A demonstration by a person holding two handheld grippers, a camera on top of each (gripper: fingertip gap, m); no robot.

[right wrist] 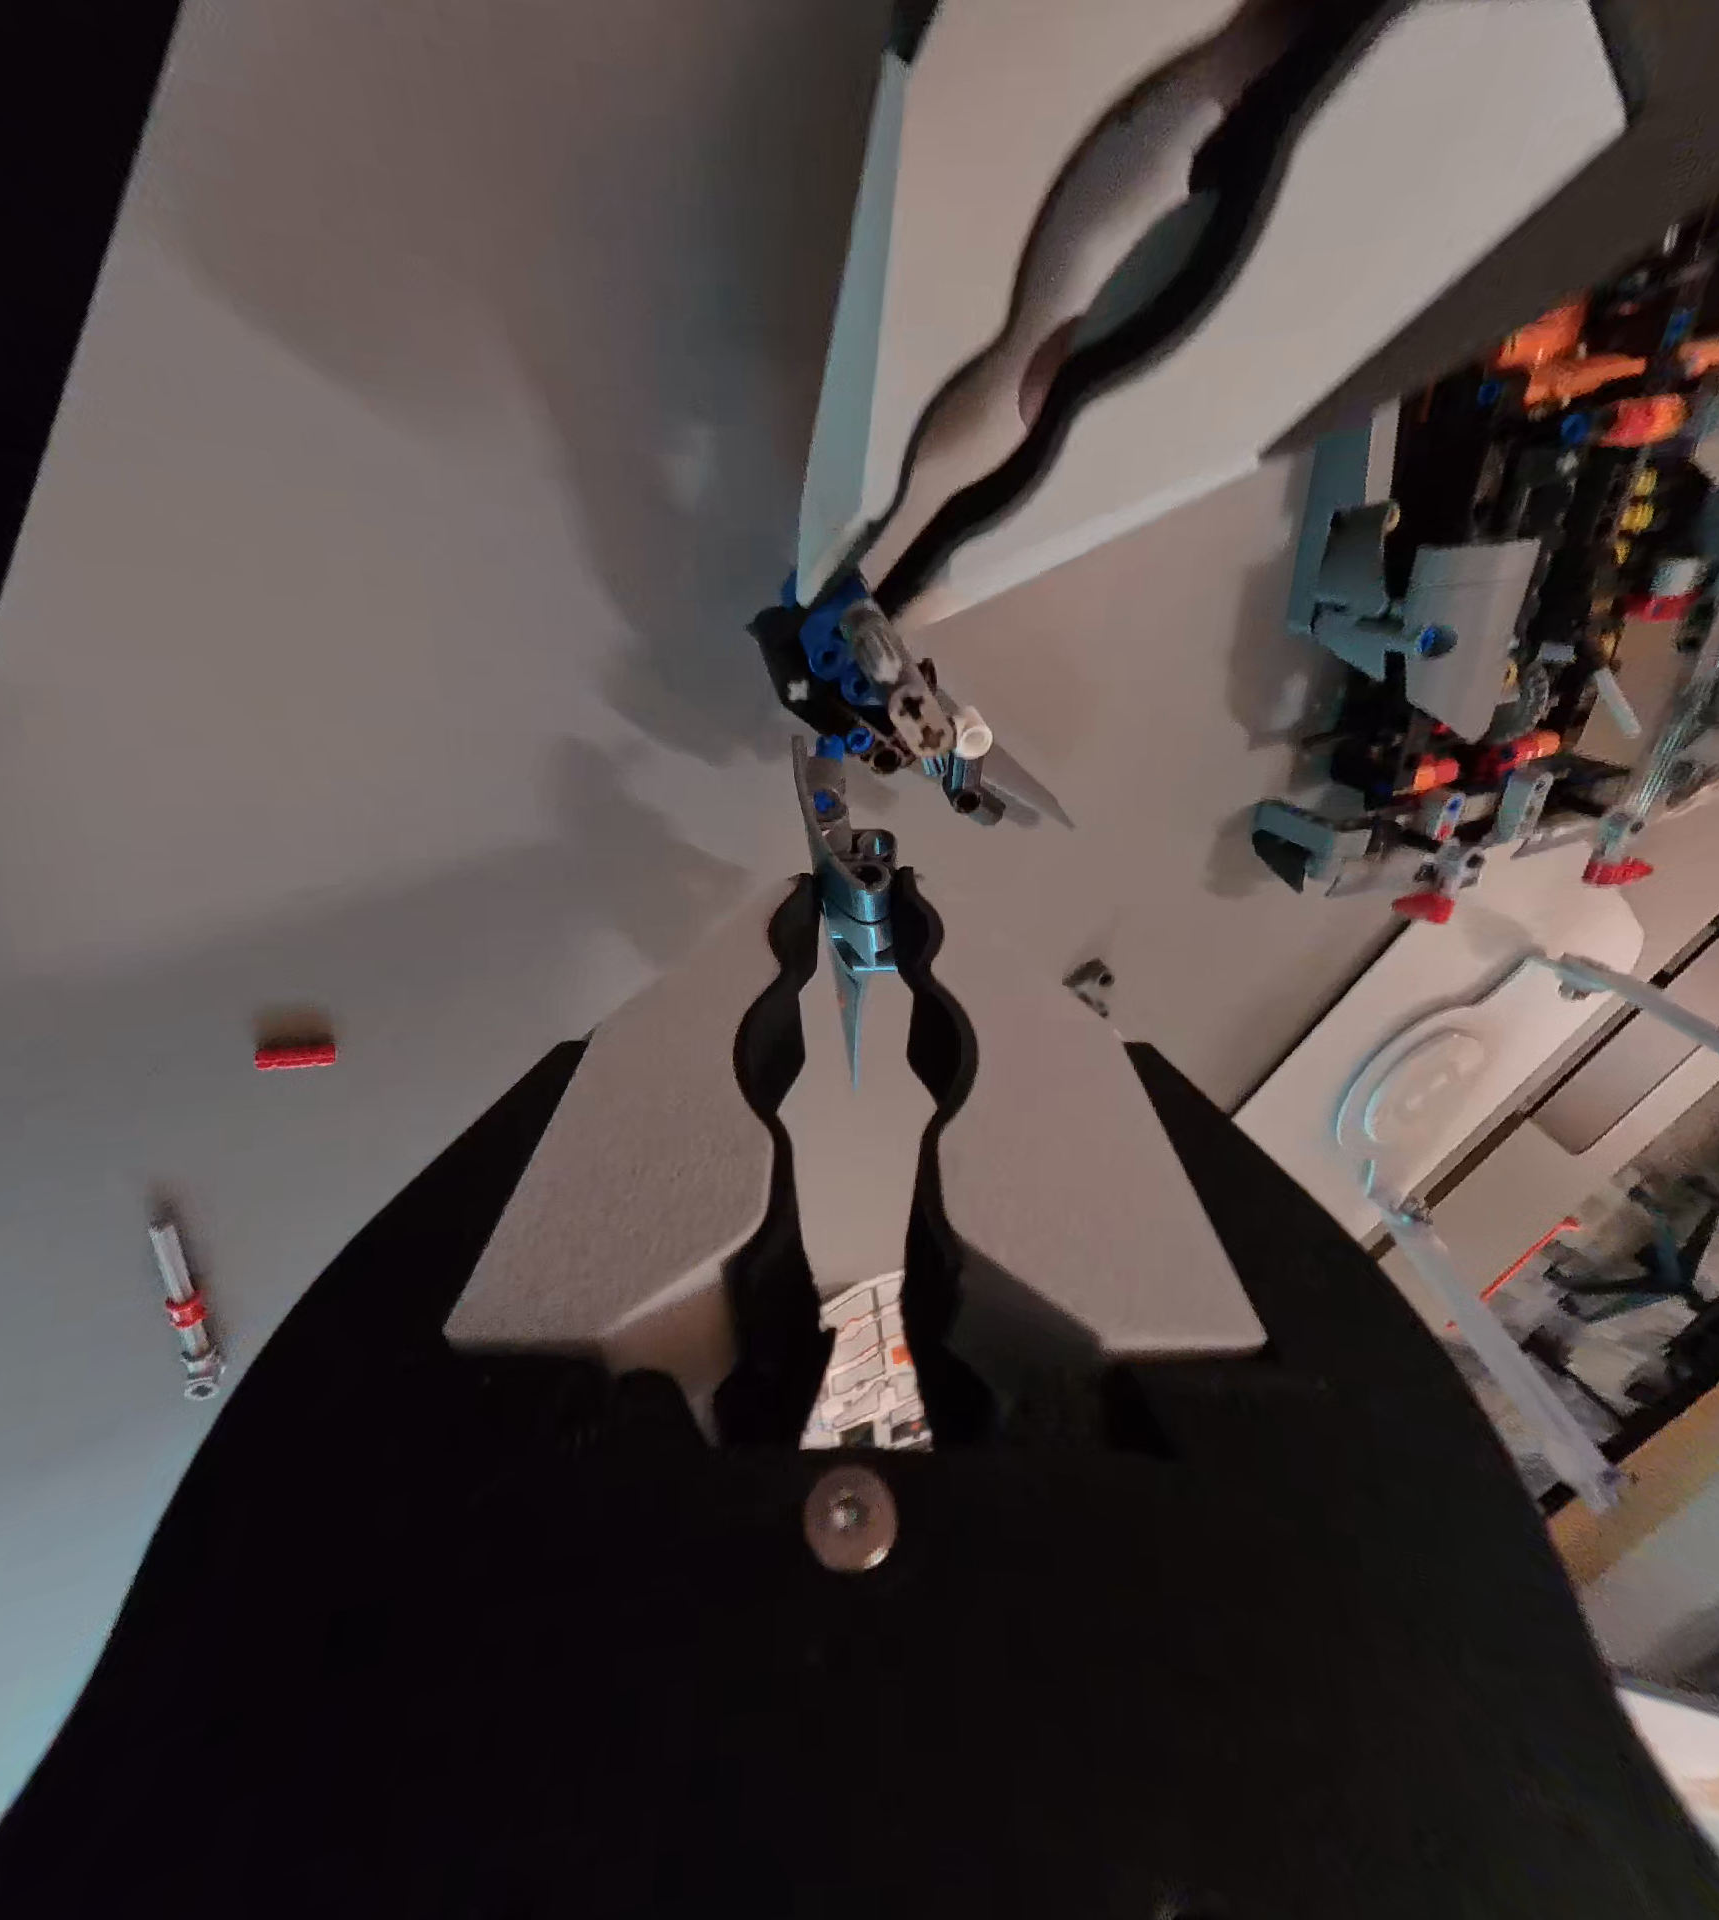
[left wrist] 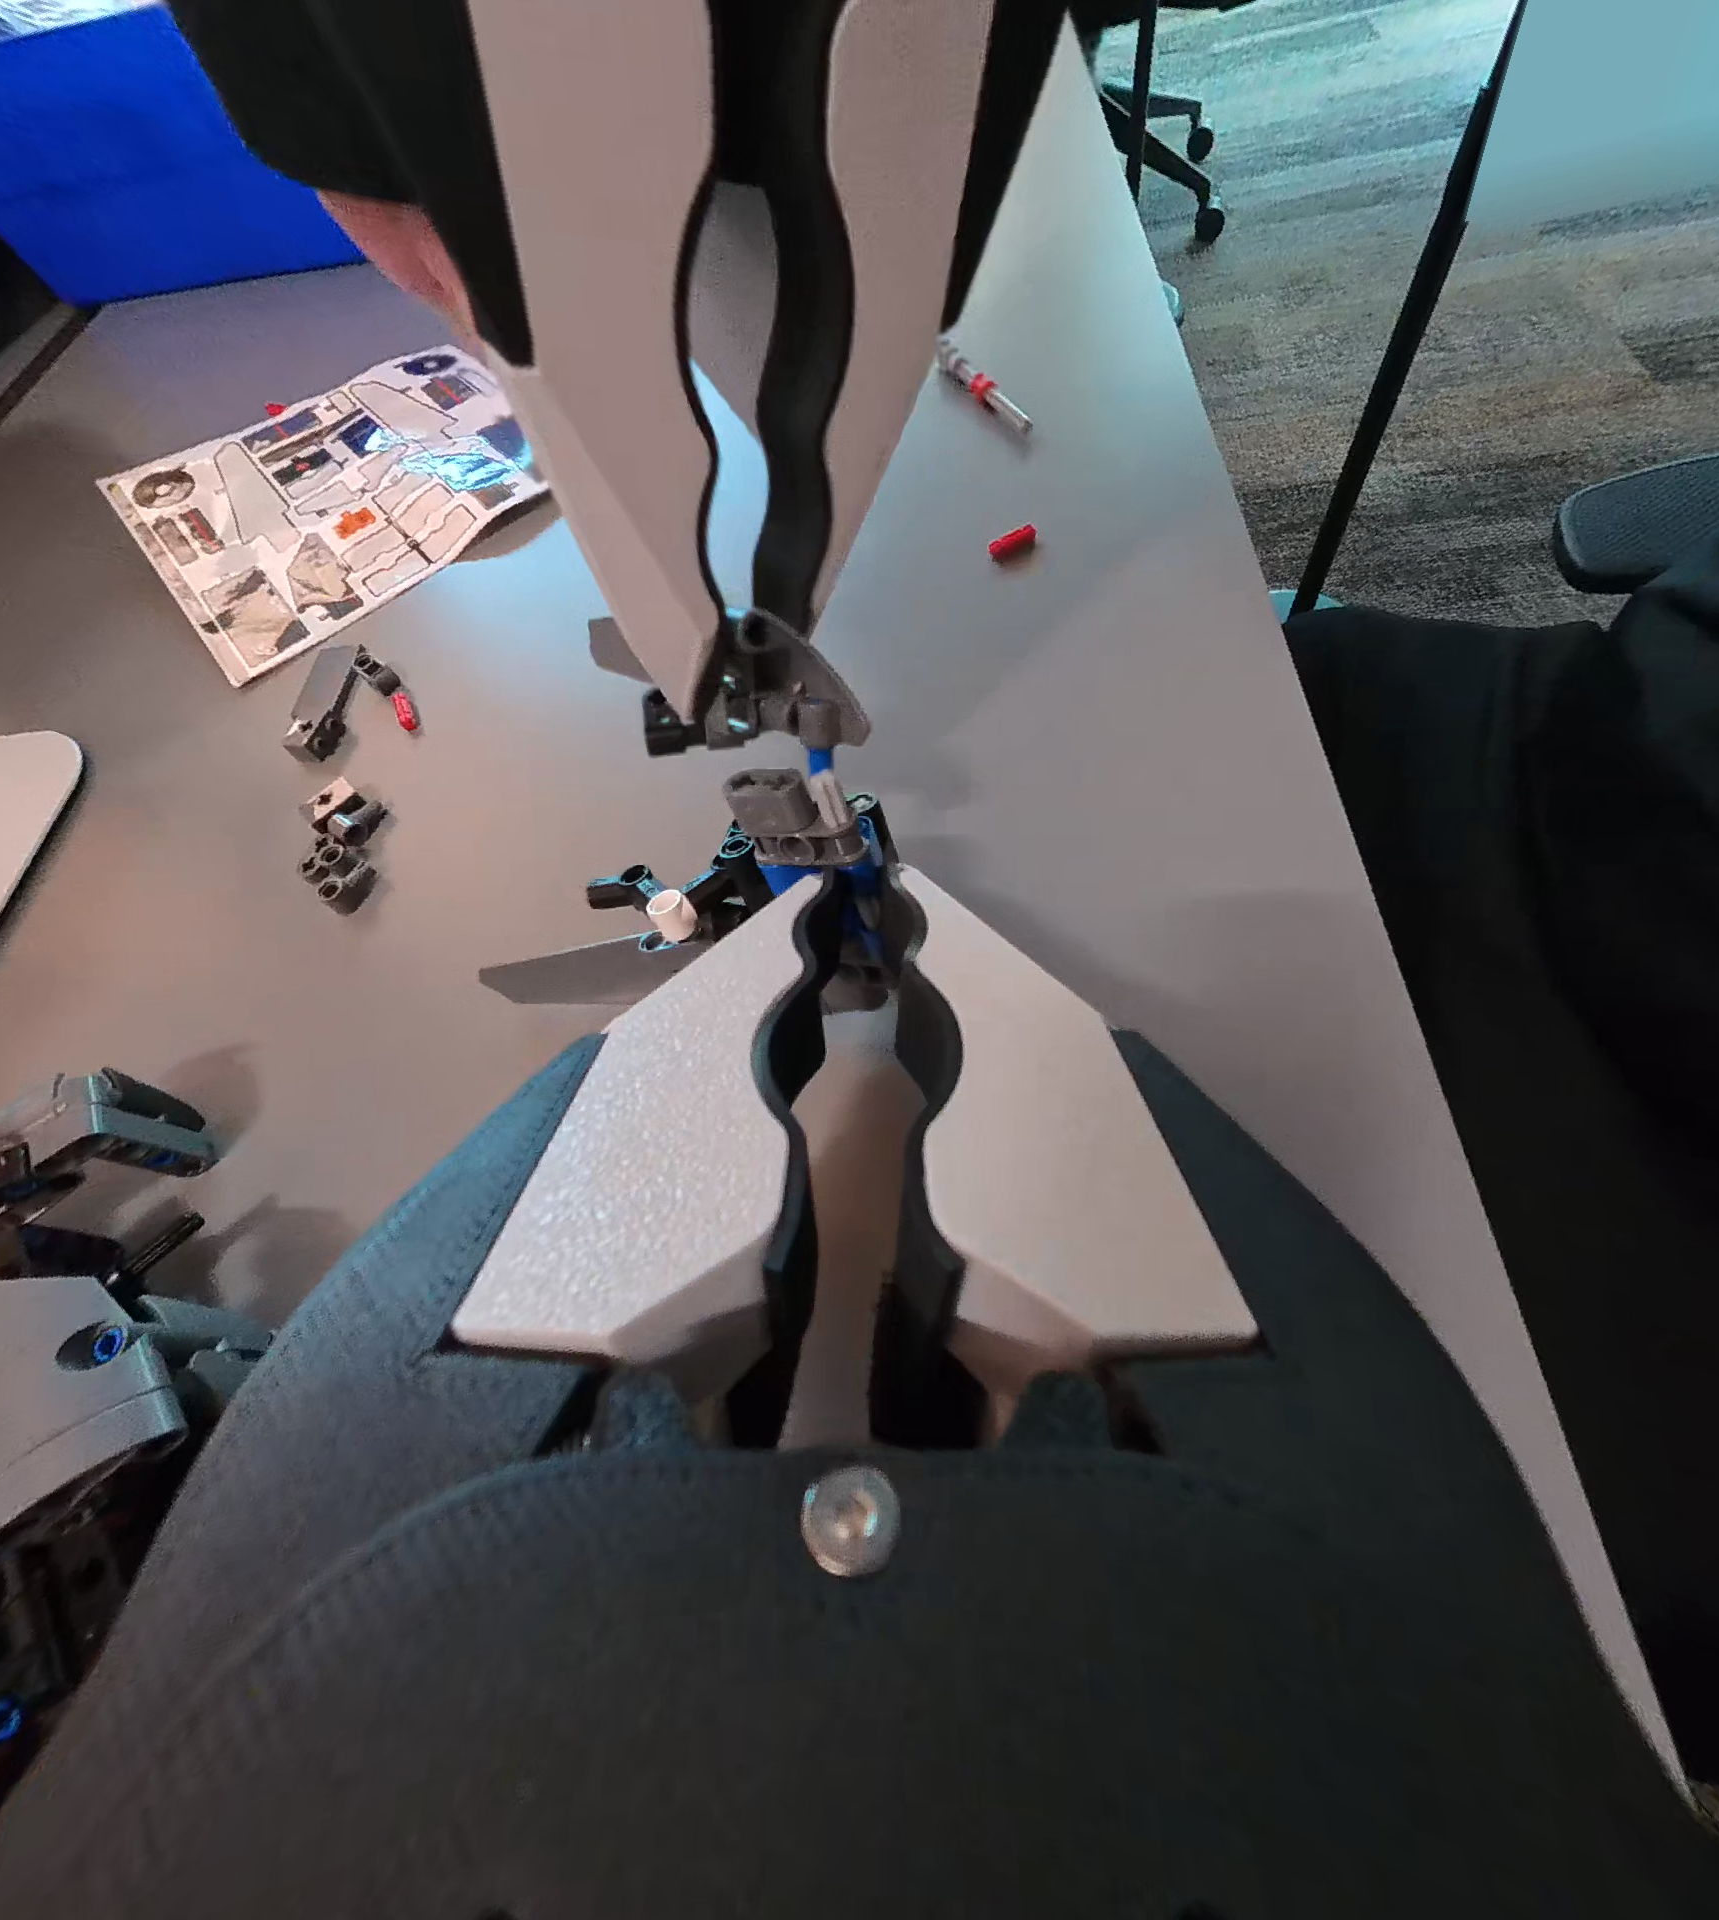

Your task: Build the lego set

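Note:
My left gripper (left wrist: 860, 914) is shut on a small blue, black and grey Lego sub-assembly (left wrist: 803, 842) held above the table. My right gripper (right wrist: 860, 904) is shut on a grey curved-panel Lego piece (right wrist: 860, 894) with a blue pin. In the left wrist view the right gripper (left wrist: 751, 665) comes in from the top, holding the curved panel piece (left wrist: 782, 686) just above the sub-assembly. In the right wrist view the left gripper (right wrist: 844, 592) comes from the upper right, holding the sub-assembly (right wrist: 865, 696). The two pieces are nearly touching.
A sticker sheet (left wrist: 315, 499) lies on the grey table (left wrist: 159, 935). Loose grey pieces (left wrist: 341, 800), a red pin (left wrist: 1013, 542) and a grey axle (left wrist: 985, 384) lie around. The large partly built model (right wrist: 1561, 623) sits at the side. The table edge (left wrist: 1250, 623) runs at right. Across from one pair of fingers to the other is roughly 5 centimetres. The large partly built model (right wrist: 1561, 623) is about 20 centimetres from both grippers' fingertips.

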